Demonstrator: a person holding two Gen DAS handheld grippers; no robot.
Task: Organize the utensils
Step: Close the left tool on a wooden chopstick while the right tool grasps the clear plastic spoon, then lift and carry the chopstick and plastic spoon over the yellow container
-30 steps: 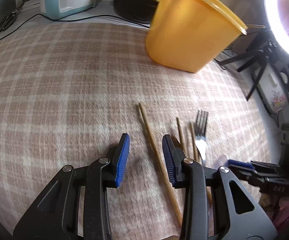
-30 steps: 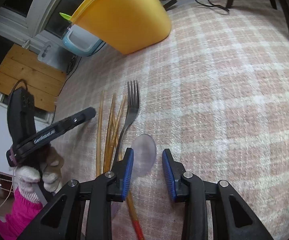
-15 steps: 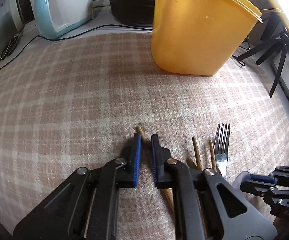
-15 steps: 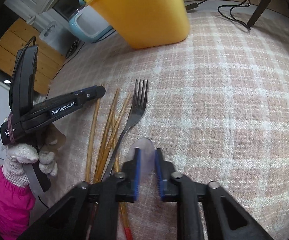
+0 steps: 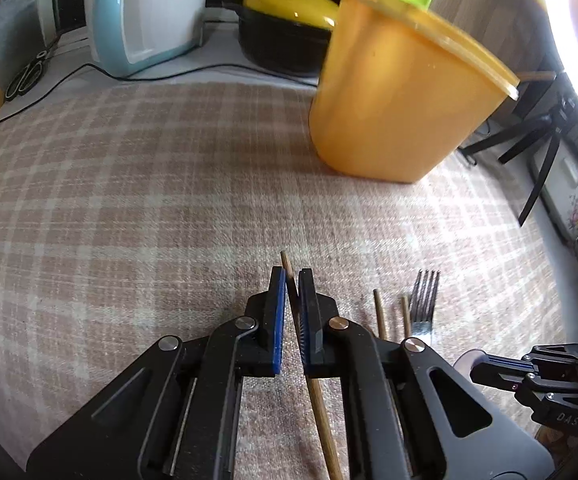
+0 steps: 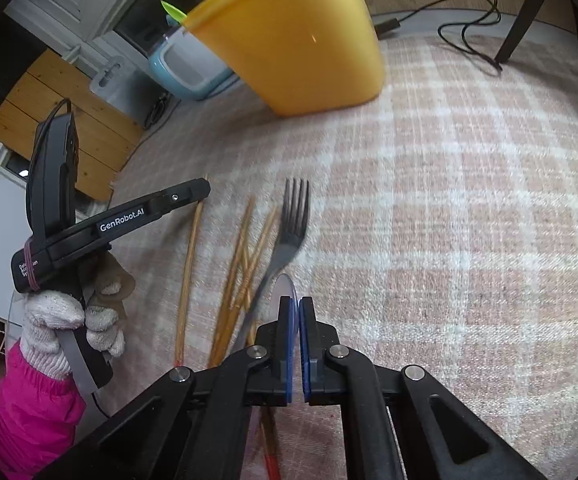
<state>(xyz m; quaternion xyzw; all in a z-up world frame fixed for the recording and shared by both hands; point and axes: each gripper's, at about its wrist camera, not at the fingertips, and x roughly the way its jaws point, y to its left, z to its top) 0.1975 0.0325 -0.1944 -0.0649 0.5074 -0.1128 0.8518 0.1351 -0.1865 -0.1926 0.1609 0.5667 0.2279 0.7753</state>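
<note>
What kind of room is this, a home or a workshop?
Most likely a home kitchen or dining corner: a checked tablecloth, a blue toaster, a black pot with a yellow lid and a fork with chopsticks.

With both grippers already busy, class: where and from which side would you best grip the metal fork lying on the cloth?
Grip the fork at its narrow neck just below the tines, coming from above with the fingers either side. It lies flat on the checked cloth, with chopsticks crowding its left side, so its right side is probably the clearer approach.

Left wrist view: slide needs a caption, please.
Left gripper shut on a chopstick before the orange container.
</note>
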